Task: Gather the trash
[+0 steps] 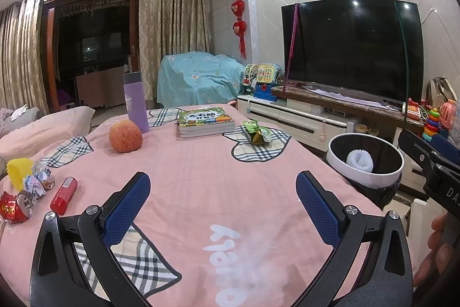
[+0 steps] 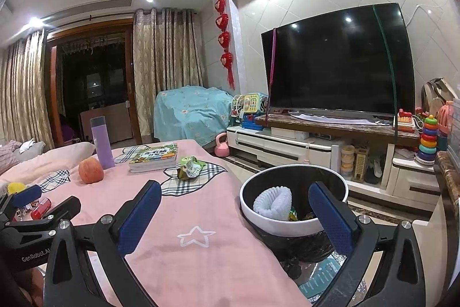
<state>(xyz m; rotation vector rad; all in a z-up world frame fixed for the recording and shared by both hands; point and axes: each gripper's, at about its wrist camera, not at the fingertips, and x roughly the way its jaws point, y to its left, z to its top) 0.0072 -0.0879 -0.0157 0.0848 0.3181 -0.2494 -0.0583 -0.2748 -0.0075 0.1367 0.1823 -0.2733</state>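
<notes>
- We see the left gripper (image 1: 222, 192) spread wide above the pink tablecloth (image 1: 201, 186), nothing between its blue pads.
- We see the right gripper (image 2: 234, 205) equally wide and empty; its right finger overlaps the rim of the trash bin (image 2: 287, 223) in the right wrist view, its left finger sits over the cloth.
- The trash bin stands just beside the table's right edge, white rim, black liner. Inside we note a white foam fruit net (image 2: 273, 202) and some small wrappers beside it, too small to identify.
- Trash on the table, far side: a crumpled green wrapper (image 1: 256, 131) on a plaid heart patch, just right of the stack of books (image 1: 205, 124).
- Trash on the table, left edge: a yellow foam net (image 1: 18, 170), crumpled paper (image 1: 37, 183), a crushed red can (image 1: 14, 206) and a red cylinder (image 1: 63, 194), all near one another.
- Other items: an apple (image 1: 125, 135) touching or just in front of a purple bottle (image 1: 135, 102); we cannot tell which.
- Background: a television (image 1: 350, 51) on a low cabinet, with toys at both ends.
</notes>
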